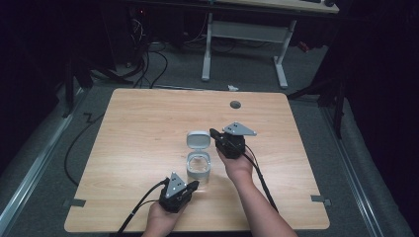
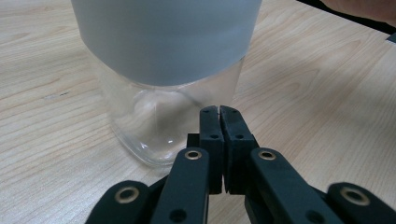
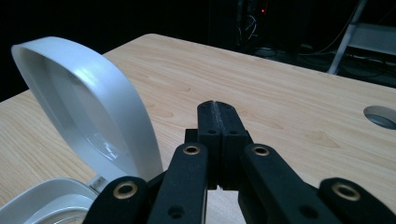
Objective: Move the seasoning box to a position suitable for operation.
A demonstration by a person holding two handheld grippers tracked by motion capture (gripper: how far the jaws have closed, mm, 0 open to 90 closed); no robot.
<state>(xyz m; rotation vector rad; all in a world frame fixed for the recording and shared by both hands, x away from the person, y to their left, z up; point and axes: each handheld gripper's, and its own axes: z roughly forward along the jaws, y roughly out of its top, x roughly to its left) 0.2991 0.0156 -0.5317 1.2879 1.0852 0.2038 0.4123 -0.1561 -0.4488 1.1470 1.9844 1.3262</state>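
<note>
A clear square jar (image 1: 199,169) with a grey collar stands at the table's middle, its white hinged lid (image 1: 198,139) flipped up at the far side. My left gripper (image 1: 195,184) is shut and empty, its tips close to the jar's glass base (image 2: 154,126) on the near side. My right gripper (image 1: 213,133) is also shut on nothing and sits just right of the raised lid (image 3: 88,107), level with it. The jar's rim (image 3: 46,203) shows at the lower left of the right gripper view.
The wooden table (image 1: 143,123) has a round cable hole (image 1: 235,104) near its far edge. Cables trail from both grippers toward the near edge. A white desk frame (image 1: 244,34) stands on the floor beyond the table.
</note>
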